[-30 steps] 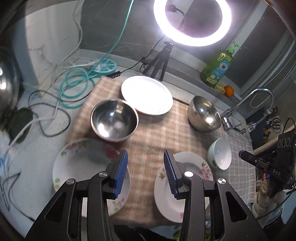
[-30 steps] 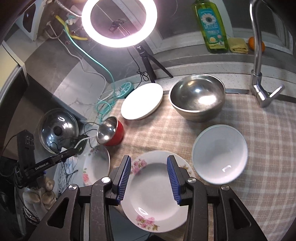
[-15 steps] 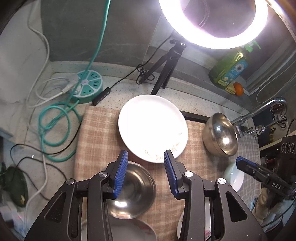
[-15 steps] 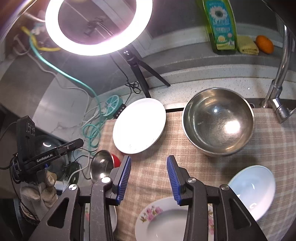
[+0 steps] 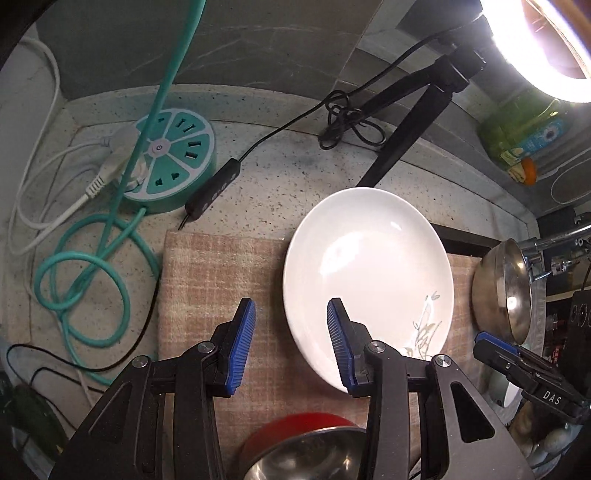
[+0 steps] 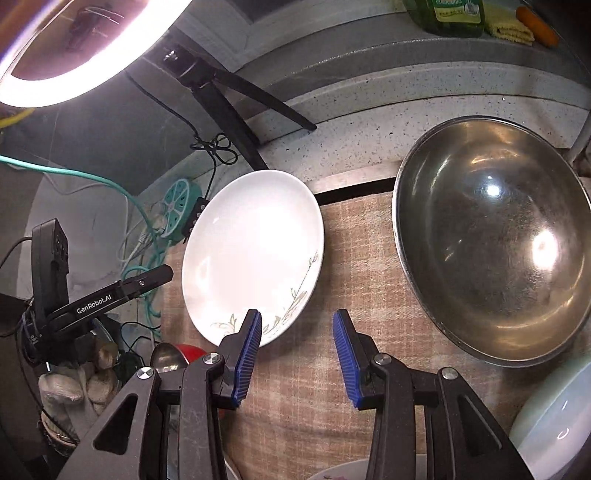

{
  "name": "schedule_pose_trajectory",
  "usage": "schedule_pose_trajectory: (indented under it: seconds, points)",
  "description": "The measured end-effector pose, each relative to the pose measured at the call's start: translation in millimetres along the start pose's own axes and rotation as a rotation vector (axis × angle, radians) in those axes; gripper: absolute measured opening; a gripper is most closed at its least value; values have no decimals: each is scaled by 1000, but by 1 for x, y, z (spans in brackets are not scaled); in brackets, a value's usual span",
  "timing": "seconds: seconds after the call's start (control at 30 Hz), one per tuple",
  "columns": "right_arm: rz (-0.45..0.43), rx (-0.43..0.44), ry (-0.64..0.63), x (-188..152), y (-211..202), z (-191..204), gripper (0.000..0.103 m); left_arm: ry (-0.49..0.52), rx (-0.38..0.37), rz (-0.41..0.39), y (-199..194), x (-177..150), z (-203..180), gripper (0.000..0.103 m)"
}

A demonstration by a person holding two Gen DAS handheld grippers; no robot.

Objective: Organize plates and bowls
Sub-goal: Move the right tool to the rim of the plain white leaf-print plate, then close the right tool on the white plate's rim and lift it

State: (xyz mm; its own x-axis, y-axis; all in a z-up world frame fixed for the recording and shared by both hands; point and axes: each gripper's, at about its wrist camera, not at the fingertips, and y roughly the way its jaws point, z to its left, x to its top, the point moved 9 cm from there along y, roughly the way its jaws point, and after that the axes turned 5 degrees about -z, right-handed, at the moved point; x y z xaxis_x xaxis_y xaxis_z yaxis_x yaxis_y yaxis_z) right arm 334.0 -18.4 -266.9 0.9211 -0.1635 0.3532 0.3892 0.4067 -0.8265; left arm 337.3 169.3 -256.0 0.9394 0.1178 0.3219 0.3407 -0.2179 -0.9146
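Observation:
A plain white plate with a faint leaf print lies at the back of the checked cloth. My left gripper hovers open over its left rim, with the rim showing between the blue pads. My right gripper is open just off the plate's near right edge, over bare cloth. A large steel bowl sits to the right. A red bowl with a steel inside lies under the left gripper's body. A pale bowl is at the lower right. Each gripper shows in the other's view: the right gripper and the left gripper.
A ring light on a black tripod stands just behind the plate. A teal round power strip with coiled cables lies at the back left. A green soap bottle stands on the ledge. The rim of a floral plate peeks in below.
Both grippers have moved forward and down toward the white plate at the back. The floral plates have slid out of view. Neither gripper's jaws have changed.

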Motion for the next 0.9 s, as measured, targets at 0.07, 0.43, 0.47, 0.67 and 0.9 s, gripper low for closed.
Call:
schedule_pose_trajectory:
  seconds: [0.07,0.43,0.47,0.67,0.9]
  points:
    - [-1,-21,3,4,5,-2,36,-2,-7,11,6,3,3,39]
    - [28,-62,47,9,35,-6,35,-9,-43,50,34,17,9,39]
    - [29,-64,47,9,36,-5,35,-7,-50,53,36,18,8,39]
    - [40,-76,39,8,46,1,30,9,-65,65,46,20,5,38]
    - [51,-88,47,9,53,3,22,30,-74,65,48,19,2,21]
